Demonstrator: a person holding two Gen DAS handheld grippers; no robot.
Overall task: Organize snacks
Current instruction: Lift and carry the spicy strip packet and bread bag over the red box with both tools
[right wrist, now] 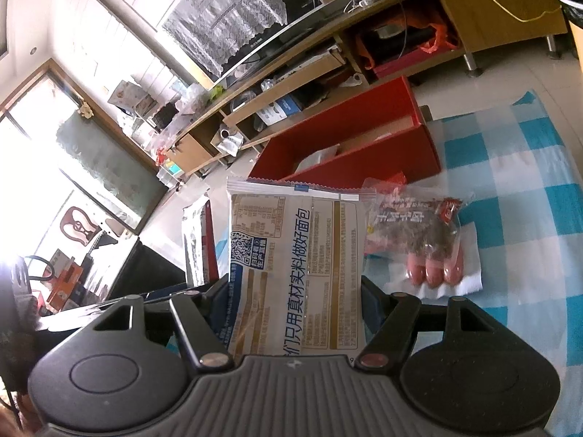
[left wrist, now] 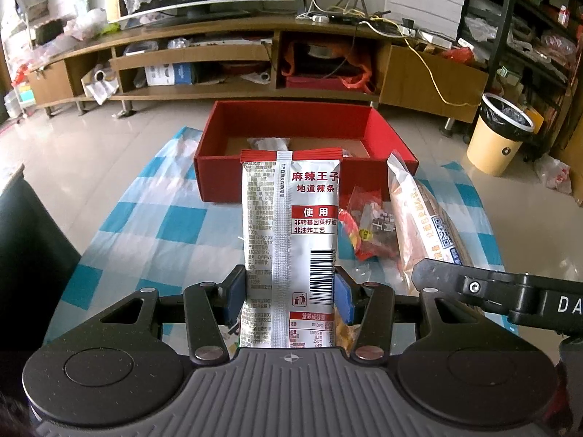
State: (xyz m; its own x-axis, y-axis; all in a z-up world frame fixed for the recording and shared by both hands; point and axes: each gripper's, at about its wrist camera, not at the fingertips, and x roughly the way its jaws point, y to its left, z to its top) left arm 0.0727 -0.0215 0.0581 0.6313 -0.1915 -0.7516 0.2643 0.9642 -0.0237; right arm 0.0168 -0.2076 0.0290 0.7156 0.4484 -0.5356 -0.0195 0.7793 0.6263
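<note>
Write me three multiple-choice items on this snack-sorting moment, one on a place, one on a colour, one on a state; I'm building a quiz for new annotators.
1. Where does the sausage pack lie?
A. inside the box
B. on the checked cloth
C. on the floor

2. What colour is the open box?
A. red
B. green
C. white

3. What is the left gripper doing?
A. hanging open and empty
B. pressing on the box wall
C. clamping the silver spicy-strip packet

Answers:
1 B, it rests on the blue-and-white cloth, in front of the box.
2 A, all its walls are red.
3 C, both pads press the packet's edges, as the right gripper does the bread packet.
</note>
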